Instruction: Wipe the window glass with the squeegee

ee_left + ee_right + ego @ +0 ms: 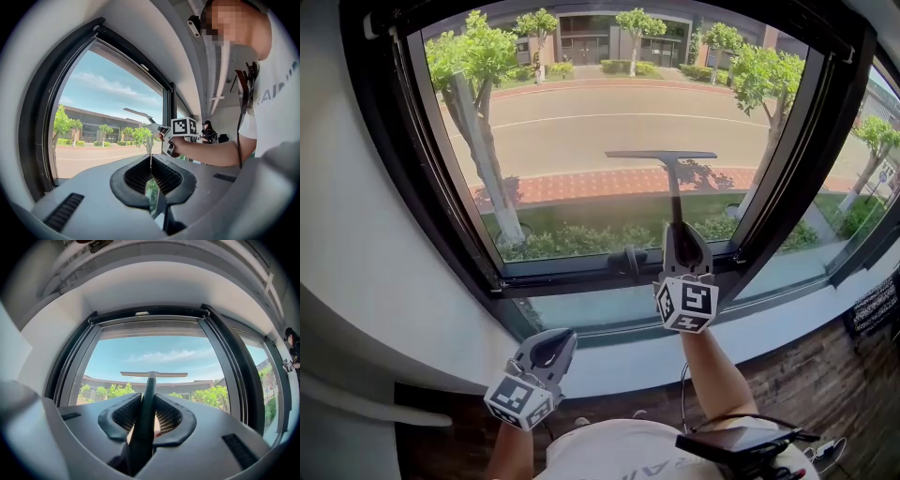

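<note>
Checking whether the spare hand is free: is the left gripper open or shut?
Shut and empty: in the left gripper view, the left gripper has its jaws meeting at their tips with nothing between them.

Strong daylight enters through the window glass, and the outdoor scene is bright and sharp. The trees throw short, hard shadows on the pavement. The left wall is softly and evenly lit. The near floor is dim. In the right gripper view the squeegee is a dark silhouette against the sky. Both gripper views bend heavily at the edges and go black at the corners. The left gripper and right gripper look soft up close.
</note>
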The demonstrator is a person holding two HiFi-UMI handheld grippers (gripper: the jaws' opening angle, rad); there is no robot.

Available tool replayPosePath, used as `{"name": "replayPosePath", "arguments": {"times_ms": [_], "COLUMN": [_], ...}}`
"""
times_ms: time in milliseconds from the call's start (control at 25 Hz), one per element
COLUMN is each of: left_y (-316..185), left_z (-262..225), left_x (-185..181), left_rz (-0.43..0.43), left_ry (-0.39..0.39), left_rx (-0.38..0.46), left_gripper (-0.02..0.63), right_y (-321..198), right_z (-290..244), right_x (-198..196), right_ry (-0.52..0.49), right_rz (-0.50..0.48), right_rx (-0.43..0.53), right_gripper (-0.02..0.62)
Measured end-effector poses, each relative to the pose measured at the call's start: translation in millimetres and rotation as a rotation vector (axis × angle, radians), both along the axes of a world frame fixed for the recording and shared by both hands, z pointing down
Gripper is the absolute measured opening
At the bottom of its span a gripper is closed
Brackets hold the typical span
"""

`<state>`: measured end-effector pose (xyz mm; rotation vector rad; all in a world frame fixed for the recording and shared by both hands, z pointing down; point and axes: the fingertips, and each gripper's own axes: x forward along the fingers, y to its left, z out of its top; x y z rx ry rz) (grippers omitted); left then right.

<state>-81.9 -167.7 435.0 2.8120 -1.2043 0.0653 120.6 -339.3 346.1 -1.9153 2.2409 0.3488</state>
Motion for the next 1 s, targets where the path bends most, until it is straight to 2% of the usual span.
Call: {"name": "replayPosePath", "arguments": {"times_ms": [560,1000], "left_y": [6,8], "left_z": [4,7], "left_x": [-5,4], "left_rz": [-0.021,-0.005], "left_ry": [-0.001,-0.004], "left_rx": [-0.014,-0.02], "left_gripper": [0.023,0.023], "right_y": [6,9], "right_z": [64,100], "right_x": [2,7], "right_ry": [0.006,0.002], "right_rz": [-0.001,-0.002], "right_rx": [-0.107,-0.185], "right_gripper": [0.1,0.1]}}
